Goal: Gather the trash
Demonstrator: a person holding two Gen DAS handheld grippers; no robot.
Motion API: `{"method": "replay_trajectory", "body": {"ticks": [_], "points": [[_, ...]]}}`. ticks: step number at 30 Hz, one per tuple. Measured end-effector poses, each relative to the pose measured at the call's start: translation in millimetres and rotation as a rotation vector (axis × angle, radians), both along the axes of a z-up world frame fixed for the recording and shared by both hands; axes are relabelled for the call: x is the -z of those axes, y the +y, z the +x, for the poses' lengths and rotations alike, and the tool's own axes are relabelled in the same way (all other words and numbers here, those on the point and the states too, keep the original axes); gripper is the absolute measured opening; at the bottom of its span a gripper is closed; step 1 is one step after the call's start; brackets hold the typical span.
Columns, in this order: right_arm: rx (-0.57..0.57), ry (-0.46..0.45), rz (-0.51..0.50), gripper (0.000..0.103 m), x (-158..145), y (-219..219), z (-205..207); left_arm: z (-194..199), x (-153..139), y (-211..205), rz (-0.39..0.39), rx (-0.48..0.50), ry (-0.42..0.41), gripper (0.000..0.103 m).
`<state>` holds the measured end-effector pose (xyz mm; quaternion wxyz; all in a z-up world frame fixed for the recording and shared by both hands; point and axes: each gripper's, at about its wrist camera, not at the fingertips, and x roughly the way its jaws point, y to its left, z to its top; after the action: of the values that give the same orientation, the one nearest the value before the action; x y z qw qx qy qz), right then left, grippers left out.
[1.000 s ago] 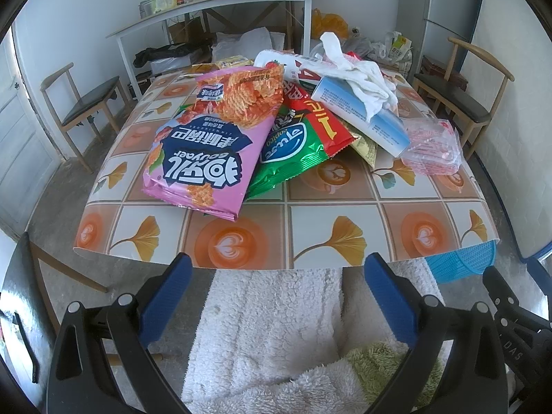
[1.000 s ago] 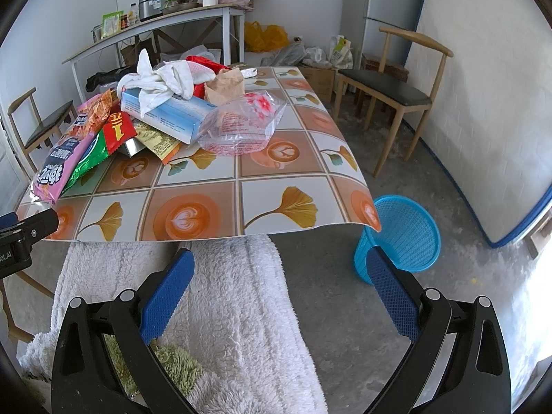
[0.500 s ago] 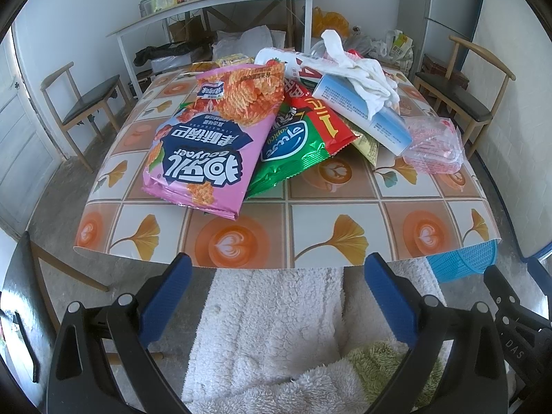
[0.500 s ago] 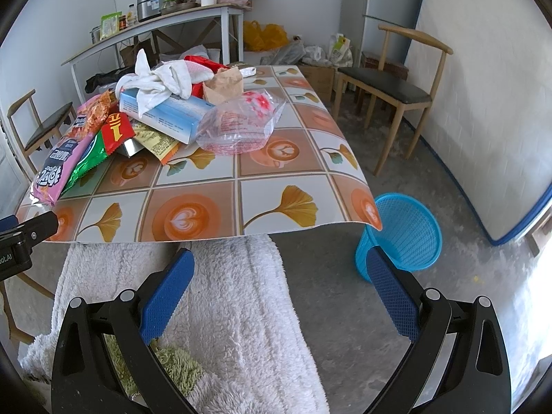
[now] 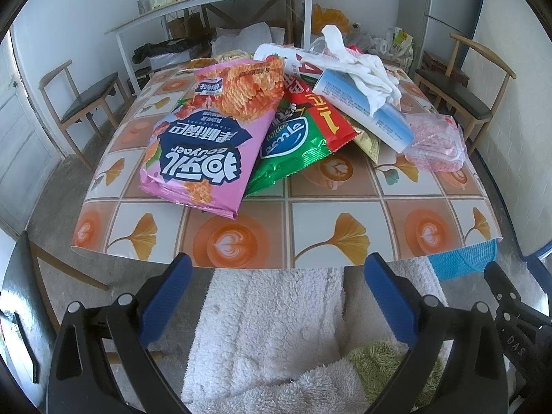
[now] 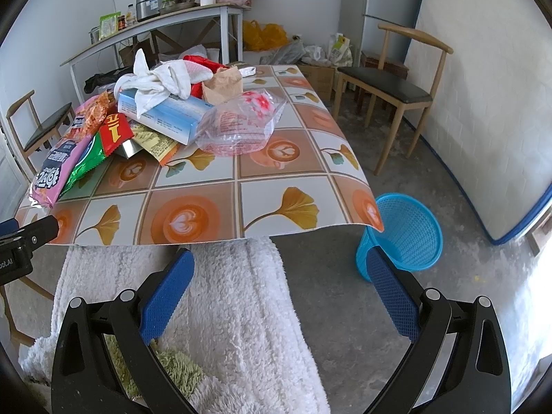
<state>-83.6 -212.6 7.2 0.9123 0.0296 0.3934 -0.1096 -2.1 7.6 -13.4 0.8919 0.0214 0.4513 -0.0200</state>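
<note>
Right wrist view. The right gripper [image 6: 279, 269] hung with jaws wide apart and empty, short of the near edge of the table [image 6: 220, 220], above a white fleecy garment [image 6: 241, 310]. A heap of wrappers [image 6: 114, 131], a blue tissue box [image 6: 165, 114] and a clear plastic bag [image 6: 241, 127] lay on the table's far left. A blue mesh basket [image 6: 410, 234] stood on the floor beside the table's right corner.

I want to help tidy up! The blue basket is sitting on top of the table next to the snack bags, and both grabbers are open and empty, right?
Not quite. The blue basket stands on the floor beside the table, as the right wrist view shows. The rest is right: the snack bags lie on the table, and the left gripper and right gripper are both open and empty.
</note>
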Motion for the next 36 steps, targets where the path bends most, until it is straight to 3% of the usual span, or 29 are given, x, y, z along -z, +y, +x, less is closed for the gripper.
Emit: {"method": "replay_trajectory", "body": {"ticks": [6,14,18,21,24,28,36], "points": [[0.004,-0.04,0.026,0.095,-2.9,-7.4,4.5,9.7,-0.8,-7.4,-0.007,0.024,0.009,0.097],[-0.028,-0.191,0.085,0.095,-25.1,-29.7,23.9,25.9,-33.8,-15.7,-0.082,0.186,-0.183,0.097],[-0.053,-0.224,0.187,0.095,-36.2,-46.6,46.7,45.1,-59.5,-24.5,-0.12,0.262,-0.291,0.097],[-0.093,-0.202,0.349,0.093,-37.5,-65.0,73.7,65.1,-75.4,-34.8,-0.156,0.307,-0.333,0.093],[-0.114,-0.156,0.53,0.09,-29.9,-84.5,100.6,95.1,-82.5,-50.0,-0.188,0.351,-0.314,0.085],[-0.125,-0.092,0.711,0.088,-15.4,-101.2,130.0,131.5,-75.4,-65.1,-0.145,0.353,-0.263,0.078],[-0.138,0.0,0.822,0.084,10.4,-108.9,166.5,176.3,-41.6,-92.2,0.002,0.35,-0.165,0.058]]}}
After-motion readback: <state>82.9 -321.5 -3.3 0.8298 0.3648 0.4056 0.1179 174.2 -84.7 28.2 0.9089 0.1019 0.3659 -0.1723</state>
